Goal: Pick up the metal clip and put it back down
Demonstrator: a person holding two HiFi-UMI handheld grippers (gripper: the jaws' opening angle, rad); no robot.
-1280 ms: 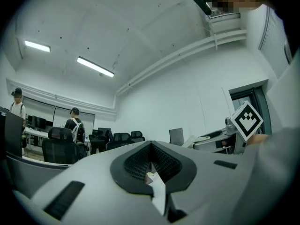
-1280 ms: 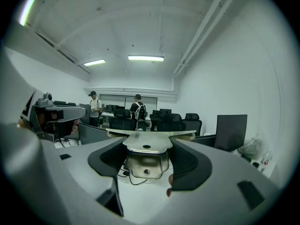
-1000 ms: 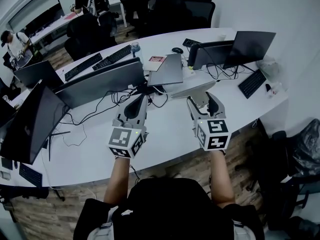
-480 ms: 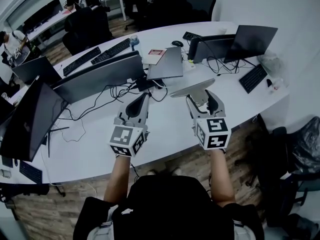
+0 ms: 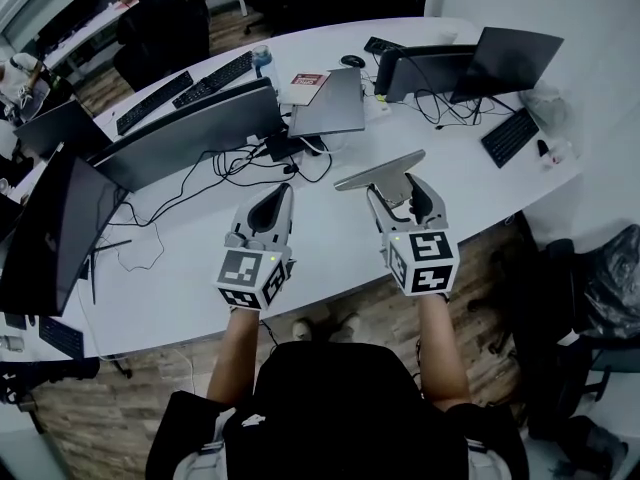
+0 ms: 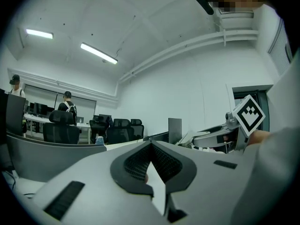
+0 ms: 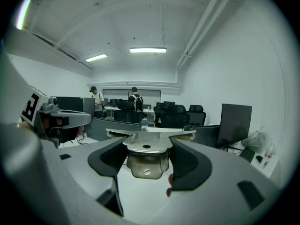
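Metal clip sits clamped between my right gripper jaws, held up off the white desk w/ its flat plate sticking out past the tips. My left gripper hangs above the same desk, jaws pressed together on nothing. Pick-up half looks done imo, so next is the put-down: lower the clip onto bare desk, level it, then spread the jaws.

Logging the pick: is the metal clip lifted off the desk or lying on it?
Lifted. The right gripper is shut on the metal clip, holding it roughly level in the air above the white desk.
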